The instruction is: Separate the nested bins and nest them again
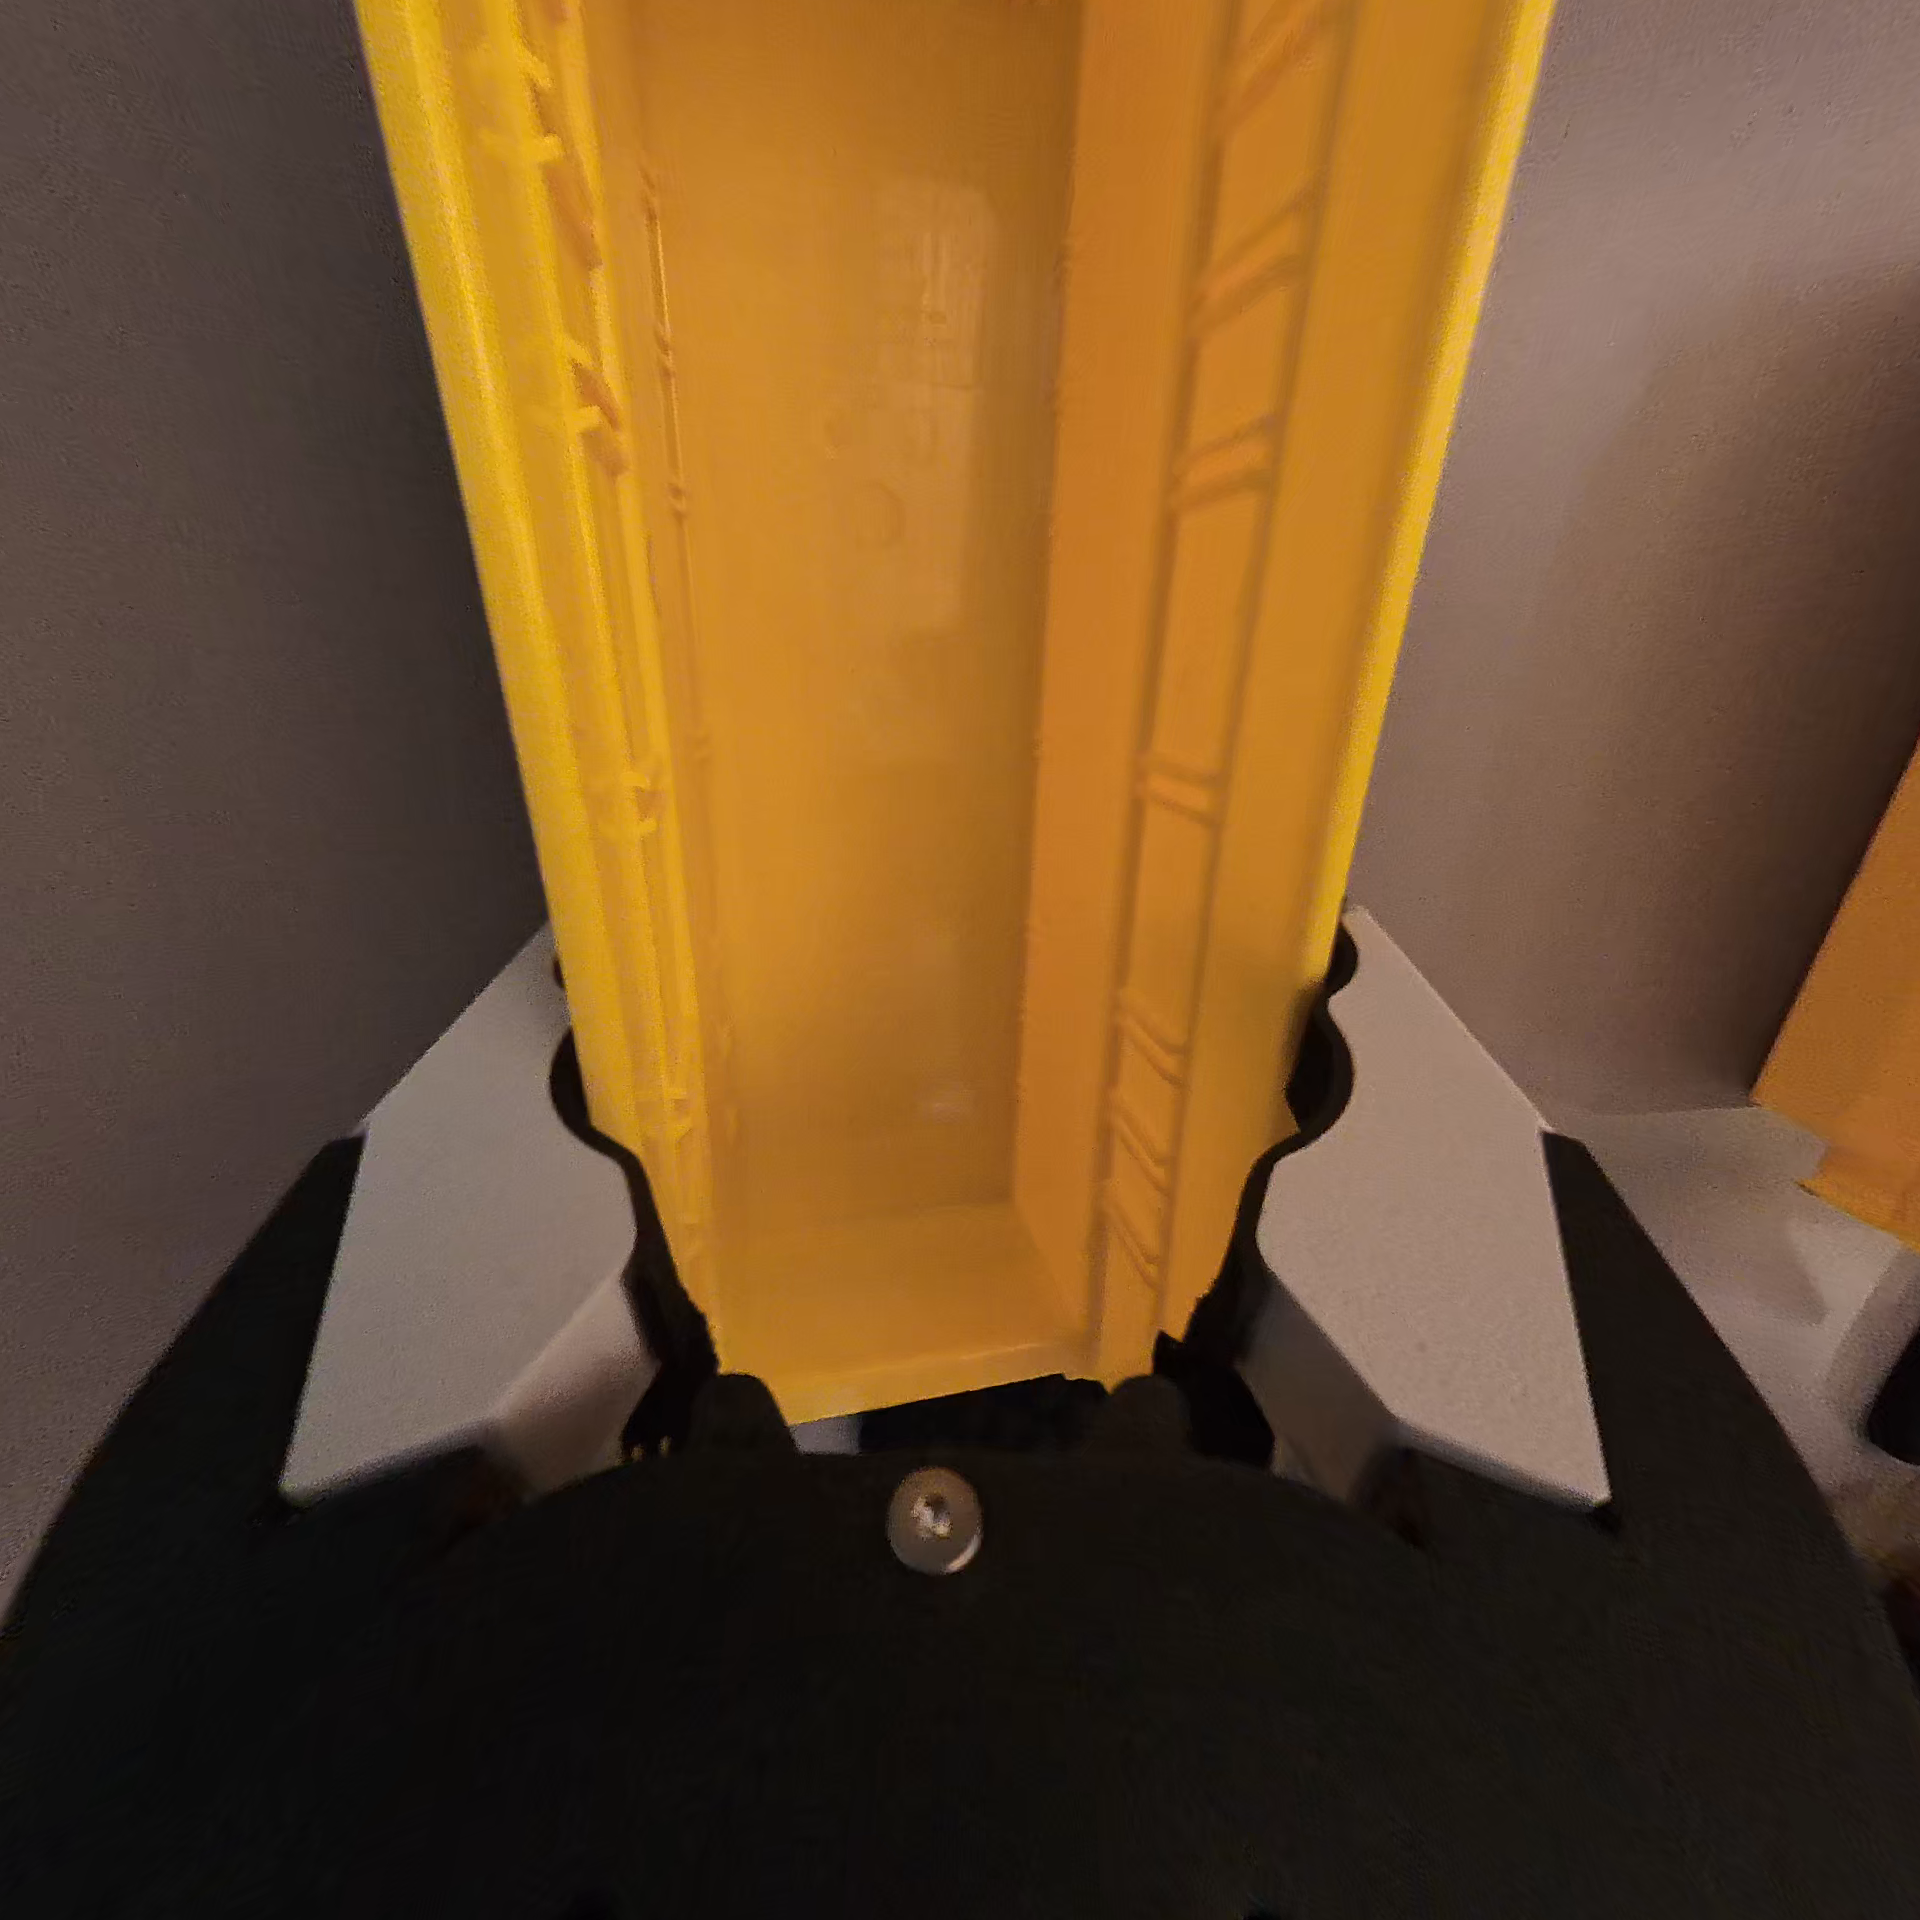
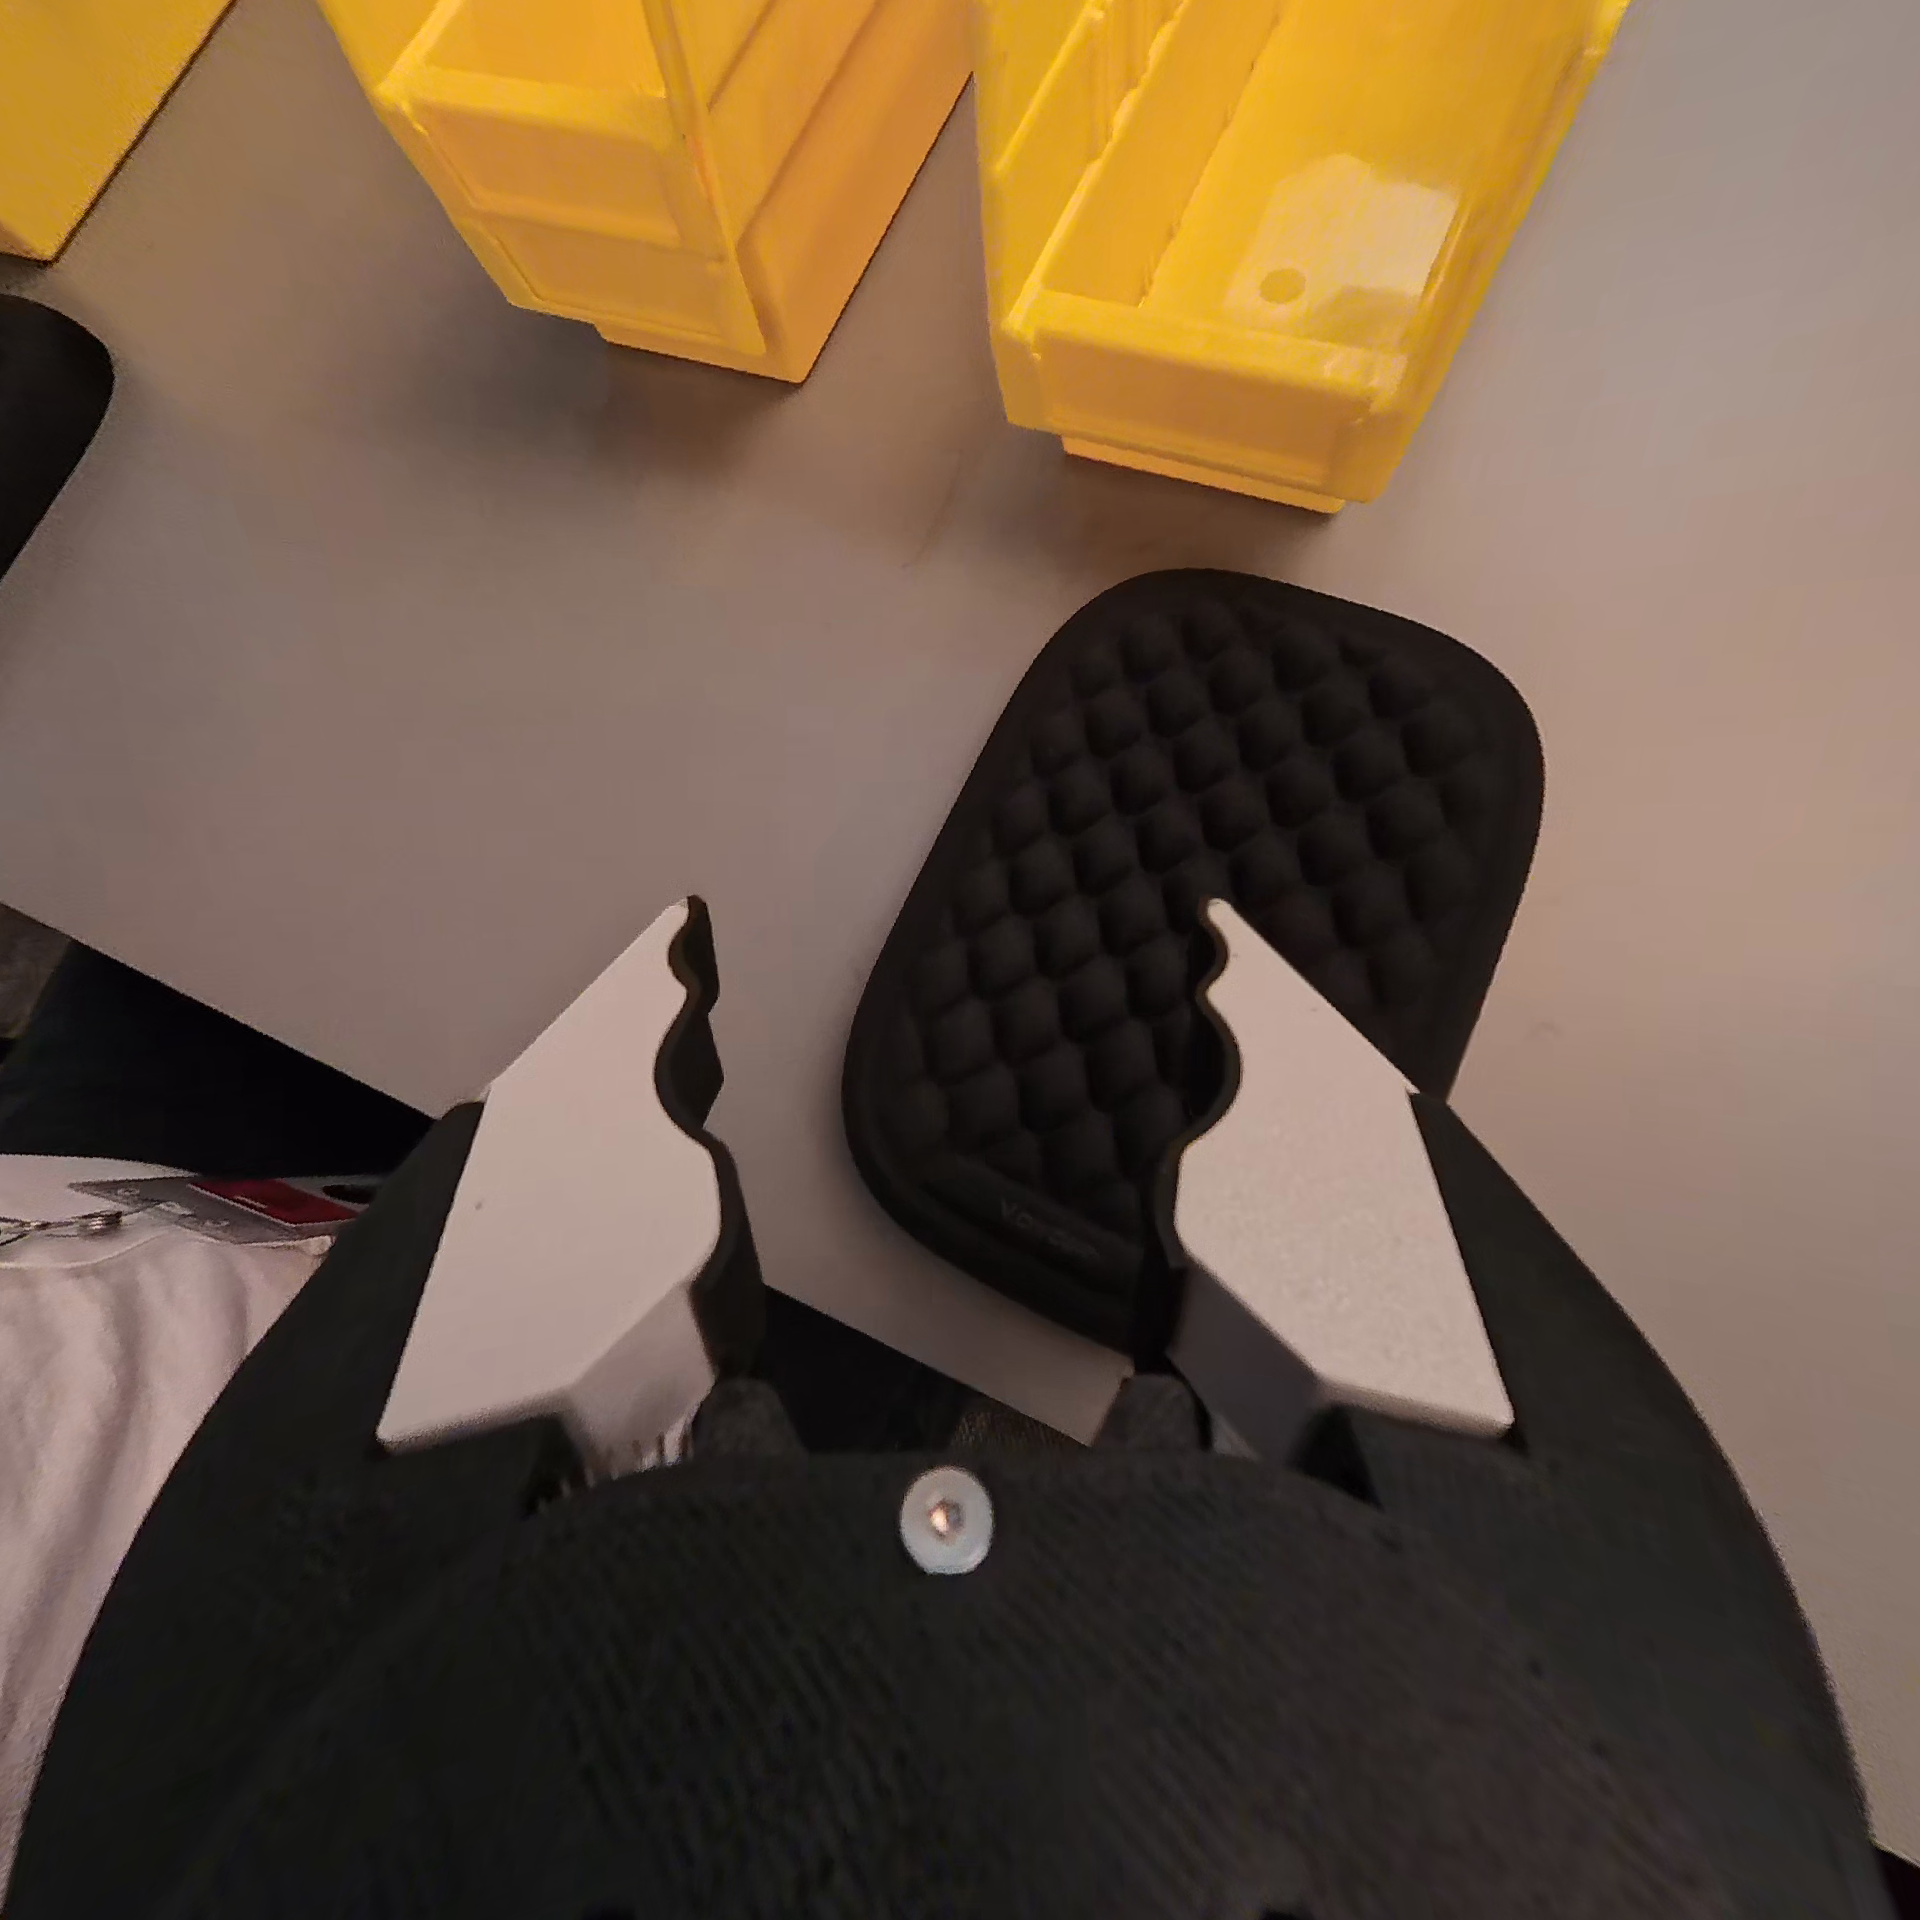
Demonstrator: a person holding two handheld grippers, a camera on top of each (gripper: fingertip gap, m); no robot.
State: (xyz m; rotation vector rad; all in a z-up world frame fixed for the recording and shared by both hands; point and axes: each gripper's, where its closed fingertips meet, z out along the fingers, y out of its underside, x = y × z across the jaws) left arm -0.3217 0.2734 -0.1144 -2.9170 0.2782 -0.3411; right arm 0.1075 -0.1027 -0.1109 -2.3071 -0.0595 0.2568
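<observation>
two grippers, one per view. counting yellow bins in the right wrist view: at the far left a flat yellow piece, cut by the frame, too little of it showing to say what it is; then a nested stack where one bin sits inside another, both front lips showing; then a single bin at far right, open side up, with a pale label on its floor. that stack and that bin stand side by side on the grey table, just apart. one black quilted pad lies nearer, right of middle. at the near left edge a person's white cloth shows.

the right gripper hovers over the near table edge, its jaws moderately wide with nothing between them; the pad lies beneath, its right finger overlapping it in view. the bins are far from it, well apart.

in the left wrist view one long yellow bin fills the middle, running from deep between the jaws away to the far edge, open side to the camera. the left gripper holds it wide, the left finger and the right one against the bin's outer side walls. at the right edge a yellow piece lies on the table.
</observation>
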